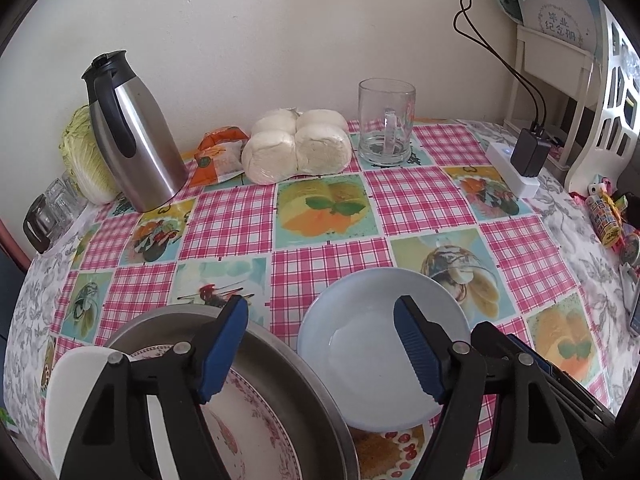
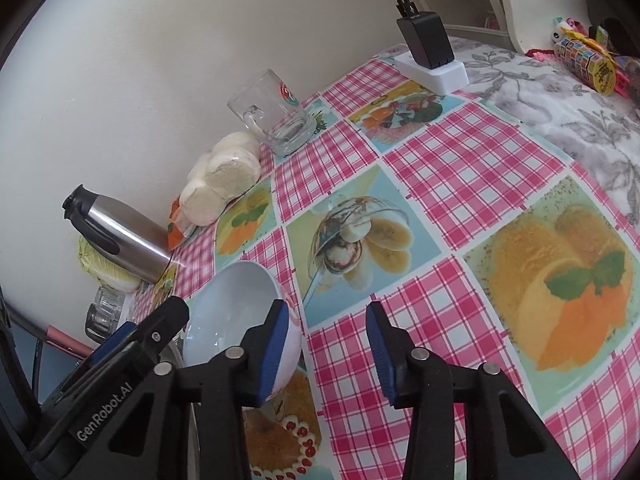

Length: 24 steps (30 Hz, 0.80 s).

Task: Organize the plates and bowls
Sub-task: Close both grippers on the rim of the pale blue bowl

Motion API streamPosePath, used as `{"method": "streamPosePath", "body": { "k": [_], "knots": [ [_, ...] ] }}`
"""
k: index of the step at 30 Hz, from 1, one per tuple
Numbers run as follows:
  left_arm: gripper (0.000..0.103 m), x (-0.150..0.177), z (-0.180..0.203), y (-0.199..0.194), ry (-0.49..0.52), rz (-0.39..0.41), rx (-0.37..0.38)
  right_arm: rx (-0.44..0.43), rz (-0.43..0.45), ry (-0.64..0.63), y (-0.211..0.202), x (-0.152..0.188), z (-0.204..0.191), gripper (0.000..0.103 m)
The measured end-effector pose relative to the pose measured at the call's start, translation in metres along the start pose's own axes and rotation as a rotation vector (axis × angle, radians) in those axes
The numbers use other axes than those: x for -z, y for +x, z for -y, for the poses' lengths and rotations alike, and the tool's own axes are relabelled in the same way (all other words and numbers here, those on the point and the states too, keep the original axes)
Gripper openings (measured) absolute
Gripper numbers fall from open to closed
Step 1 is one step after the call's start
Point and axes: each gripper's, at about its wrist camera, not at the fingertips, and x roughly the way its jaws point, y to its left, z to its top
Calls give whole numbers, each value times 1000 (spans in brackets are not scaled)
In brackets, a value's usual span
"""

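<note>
A pale blue bowl (image 1: 380, 360) is sitting empty on the worktop (image 1: 420, 192), just beside a steel basin (image 1: 304, 380) that is holding a floral plate (image 1: 256, 432); a white dish (image 1: 76, 380) is lying at the basin's left. The left gripper (image 1: 320, 348) is hanging released over basin and bowl, clasping nothing. The right gripper (image 2: 328, 344) is standing parted and empty, its left finger (image 2: 274, 356) by the bowl's rim. A glass mug (image 1: 386, 120) is standing empty near the wall. Open checked cloth is stretching ahead of the right gripper.
</note>
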Motion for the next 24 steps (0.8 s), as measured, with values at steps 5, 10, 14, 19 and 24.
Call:
{"method": "streamPosePath", "body": {
  "k": [5, 10, 14, 19, 24],
  "knots": [
    [77, -1, -3, -2, -14, 7, 8, -29, -7, 0, 1, 0, -1, 38],
    [77, -2, -7, -4, -30, 11, 14, -33, -21, -23, 3, 2, -7, 38],
    [77, -2, -7, -4, -29, 10, 18, -20, -55, -39, 14, 8, -11, 35],
    [77, -1, -7, -3, -23, 6, 22, -34, -76, -60, 25, 14, -19, 24],
    [77, -1, -6, -3, -24, 3, 29, -24, -71, -60, 27, 16, -21, 17]
  ]
}}
